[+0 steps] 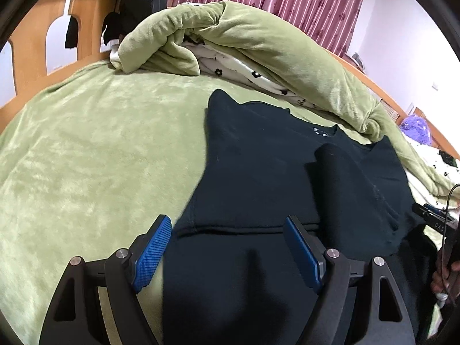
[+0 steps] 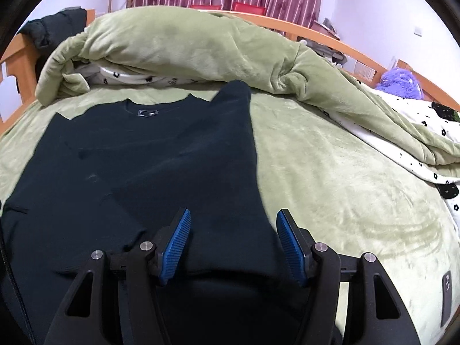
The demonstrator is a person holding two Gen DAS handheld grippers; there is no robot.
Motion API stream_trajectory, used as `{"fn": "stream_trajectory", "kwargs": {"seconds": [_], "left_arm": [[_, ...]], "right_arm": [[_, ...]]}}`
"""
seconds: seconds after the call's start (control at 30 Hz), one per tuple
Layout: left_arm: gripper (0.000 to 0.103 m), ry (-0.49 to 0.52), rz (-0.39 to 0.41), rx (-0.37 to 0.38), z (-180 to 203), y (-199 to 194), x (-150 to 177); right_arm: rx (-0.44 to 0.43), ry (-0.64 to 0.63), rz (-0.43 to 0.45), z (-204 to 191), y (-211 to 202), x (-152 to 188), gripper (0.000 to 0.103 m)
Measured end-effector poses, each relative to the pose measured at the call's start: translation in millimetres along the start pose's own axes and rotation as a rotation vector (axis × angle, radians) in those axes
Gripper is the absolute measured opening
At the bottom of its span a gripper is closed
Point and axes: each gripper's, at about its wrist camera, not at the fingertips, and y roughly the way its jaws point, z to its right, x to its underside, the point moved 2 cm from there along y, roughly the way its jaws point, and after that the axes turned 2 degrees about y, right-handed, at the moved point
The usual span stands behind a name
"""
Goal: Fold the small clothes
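A dark T-shirt [image 1: 258, 158] [image 2: 143, 158] lies flat on the green fleece bed cover, neck label [image 2: 148, 113] at the far end. Its sides are folded inward, and one sleeve [image 1: 336, 172] lies across the body. My left gripper [image 1: 227, 220] hovers open over the shirt's near hem at its left edge. One blue pad [image 1: 153, 253] is above the bed cover and the other is above the cloth. My right gripper [image 2: 234, 212] stands open over the shirt's near right edge. Nothing is pinched between either pair of pads.
A rolled green duvet [image 2: 187, 46] with white flowered lining lies just behind the shirt. The wooden bed frame [image 1: 31, 57] runs round the back. A phone [image 2: 447, 299] lies on the bed cover [image 2: 345, 187] at the near right. A person's hand [image 1: 442, 276] shows at the right edge.
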Motion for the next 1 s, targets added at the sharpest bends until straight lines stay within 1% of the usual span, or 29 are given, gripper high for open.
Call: {"fn": "stream_trajectory", "kwargs": {"seconds": [0.13,0.2,0.23,0.27,0.3,0.33,0.37,0.4,0.47,0.53,0.57,0.6,0.63,0.67,0.7,0.73,0.77,0.8,0.83,0.87,0.9,1.0], "left_arm": [[0.079,0.012,-0.003,-0.044,-2,8,-6],[0.079,0.03,-0.009,-0.071,-2,12,-6],[0.079,0.041,-0.011,-0.083,-2,14,-5],[0.079,0.051,-0.015,-0.096,-2,16,-3],[0.079,0.051,-0.018,-0.097,-2,17,-3],[0.079,0.056,-0.02,-0.097,-1,18,-3],[0.079,0.058,-0.018,-0.099,-1,18,-3],[0.079,0.059,-0.011,-0.101,0,18,-3],[0.079,0.058,-0.003,-0.095,0,16,-5],[0.079,0.063,0.001,-0.092,2,16,-4],[0.079,0.07,0.001,-0.094,3,16,-4],[0.079,0.073,-0.001,-0.095,4,16,-4],[0.079,0.076,-0.003,-0.095,4,17,-3],[0.079,0.078,-0.006,-0.095,5,17,-3],[0.079,0.076,-0.007,-0.095,4,17,-4],[0.079,0.073,-0.006,-0.095,4,16,-4],[0.079,0.067,-0.006,-0.093,3,16,-5],[0.079,0.059,-0.006,-0.089,2,15,-5],[0.079,0.051,-0.008,-0.091,0,15,-6],[0.079,0.048,-0.011,-0.094,-1,16,-6],[0.079,0.045,-0.014,-0.101,-2,16,-6],[0.079,0.046,-0.016,-0.12,-4,14,-7]], "right_arm": [[-0.007,0.015,-0.066,14,25,0,0.061],[-0.039,0.035,-0.097,21,41,-1,0.061],[-0.058,0.04,-0.118,22,49,-1,0.057],[-0.091,0.041,-0.138,22,56,1,0.038],[-0.121,0.037,-0.147,21,60,3,0.034],[-0.13,0.029,-0.135,20,59,4,0.031],[-0.137,0.025,-0.103,21,55,4,0.025],[-0.151,0.035,-0.088,25,51,3,0.022],[-0.17,0.106,-0.063,46,48,-2,0.019],[-0.139,0.164,-0.059,66,53,-5,0.018],[-0.1,0.186,-0.079,78,61,-5,0.018],[-0.09,0.202,-0.106,84,68,-3,0.019],[-0.097,0.222,-0.14,89,76,0,0.021],[-0.099,0.234,-0.161,92,80,2,0.025],[-0.078,0.229,-0.159,93,77,1,0.032],[-0.05,0.219,-0.15,92,72,1,0.035],[-0.021,0.207,-0.13,89,61,-2,0.036],[-0.022,0.207,-0.11,87,52,-4,0.038],[-0.045,0.211,-0.093,85,43,-6,0.041],[-0.086,0.218,-0.075,80,31,-8,0.046],[-0.107,0.221,-0.064,75,24,-9,0.05],[-0.18,0.214,-0.061,50,8,-8,0.052]]}}
